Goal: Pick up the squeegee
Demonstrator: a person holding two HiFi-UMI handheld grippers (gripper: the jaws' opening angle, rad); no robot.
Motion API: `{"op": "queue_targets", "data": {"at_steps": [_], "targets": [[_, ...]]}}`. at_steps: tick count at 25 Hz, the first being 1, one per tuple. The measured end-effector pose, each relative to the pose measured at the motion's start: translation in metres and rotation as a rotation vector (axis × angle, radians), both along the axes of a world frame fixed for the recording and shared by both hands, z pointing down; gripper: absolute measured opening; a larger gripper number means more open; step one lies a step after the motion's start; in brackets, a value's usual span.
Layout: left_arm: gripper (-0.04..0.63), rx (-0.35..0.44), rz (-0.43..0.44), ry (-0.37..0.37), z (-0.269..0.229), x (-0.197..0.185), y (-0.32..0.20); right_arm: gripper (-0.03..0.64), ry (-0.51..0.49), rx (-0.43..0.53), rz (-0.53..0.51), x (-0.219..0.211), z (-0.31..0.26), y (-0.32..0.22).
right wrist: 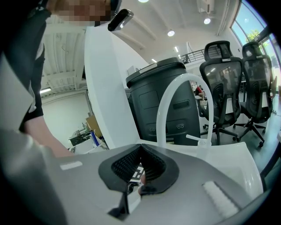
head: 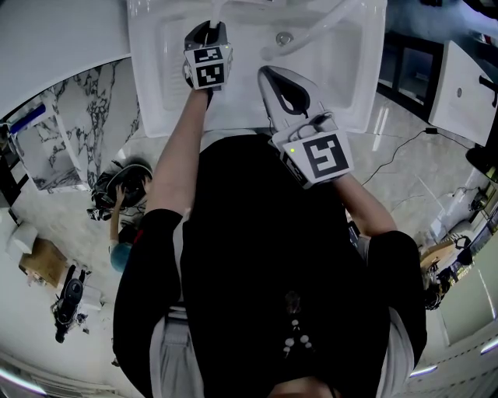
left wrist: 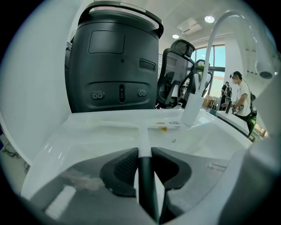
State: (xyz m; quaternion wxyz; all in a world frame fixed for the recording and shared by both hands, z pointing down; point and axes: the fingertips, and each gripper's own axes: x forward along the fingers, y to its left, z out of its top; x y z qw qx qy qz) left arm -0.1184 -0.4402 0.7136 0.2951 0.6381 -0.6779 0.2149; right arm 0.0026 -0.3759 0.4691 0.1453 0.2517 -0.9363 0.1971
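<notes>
Head view, person: stands at a white sink (head: 148, 85) in a black top, both forearms stretched over the basin.
Head view, left gripper (head: 211, 26): reaches to the sink's far rim; its marker cube (head: 208, 66) faces up.
Head view, right gripper (head: 266, 72): hangs over the near part of the basin, beside the left gripper and apart from it.
Head view, faucet (head: 323, 23): white, arching over the basin's far right.

Left gripper view, left gripper (left wrist: 144, 152): clenched on a handle, one ribbed pad against each side of it.
Left gripper view, squeegee (left wrist: 146, 173): dark handle caught between the pads; its white shaft runs forward to a cross-piece that lies along the sink's ledge near the faucet's base. Whether the cross-piece rests on the ledge or hangs just clear cannot be told.
Left gripper view, bin (left wrist: 114, 61): large and dark, upright behind the sink.

Right gripper view, right gripper (right wrist: 140, 147): jaw tips pressed together with nothing held; the other gripper's marker cube shows through the gap below the tips.
Right gripper view, chairs (right wrist: 228, 88): two dark office chairs to the right of the bin, beyond the sink.
</notes>
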Motion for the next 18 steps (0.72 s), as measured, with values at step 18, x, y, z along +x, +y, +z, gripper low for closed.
{"op": "queue_targets", "data": {"at_steps": [18], "targets": [[0.103, 0.097, 0.054, 0.014, -0.043, -0.004, 0.039, 0.003, -0.009, 0.004, 0.031, -0.017, -0.001, 0.03]]}}
